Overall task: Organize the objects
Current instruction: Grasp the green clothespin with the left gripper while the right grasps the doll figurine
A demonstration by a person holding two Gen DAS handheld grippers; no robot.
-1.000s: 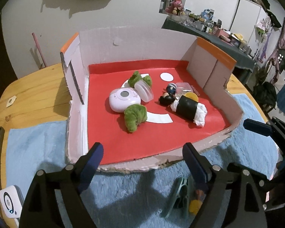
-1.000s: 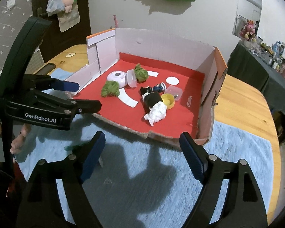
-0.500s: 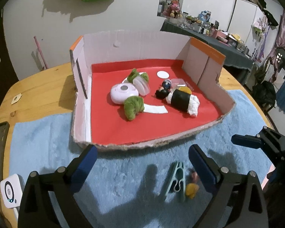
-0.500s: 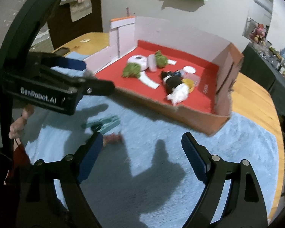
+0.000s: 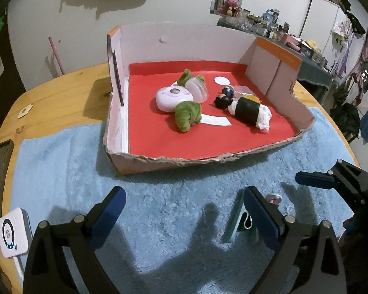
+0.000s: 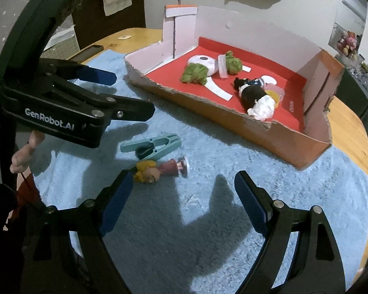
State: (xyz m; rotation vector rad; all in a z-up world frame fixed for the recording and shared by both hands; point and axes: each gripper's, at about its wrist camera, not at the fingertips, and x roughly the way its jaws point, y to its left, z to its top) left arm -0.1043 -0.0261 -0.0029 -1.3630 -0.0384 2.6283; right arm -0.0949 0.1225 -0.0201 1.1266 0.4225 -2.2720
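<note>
A pale teal plastic clothes peg (image 6: 151, 145) with a dark spring clip lies flat on the fluffy light blue mat (image 6: 208, 220), outside the shallow cardboard box with the red floor (image 6: 277, 137) and near its torn front edge. Just beside the peg, on the side nearer the right wrist camera, a small figurine with yellow hair, a pinkish-red body and a round silvery base (image 6: 159, 169) lies on its side on the mat; whether the two touch cannot be told.

The right gripper (image 6: 181, 196) hovers above the mat with its blue-padded jaws spread wide and nothing between them, the figurine's head just by the left finger's tip. The left gripper (image 5: 184, 210) also stands wide apart and empty; in its own view the peg (image 5: 236, 223) shows partly behind its right finger.

Inside the box lie two fuzzy green plush pieces (image 5: 187, 115), a white rounded case (image 5: 173, 97), a clear round plastic lid (image 5: 196, 90), a black roll with white ends (image 5: 250, 112) and a small dark figure (image 5: 222, 101). The mat covers part of a round wooden table (image 5: 56, 93).
</note>
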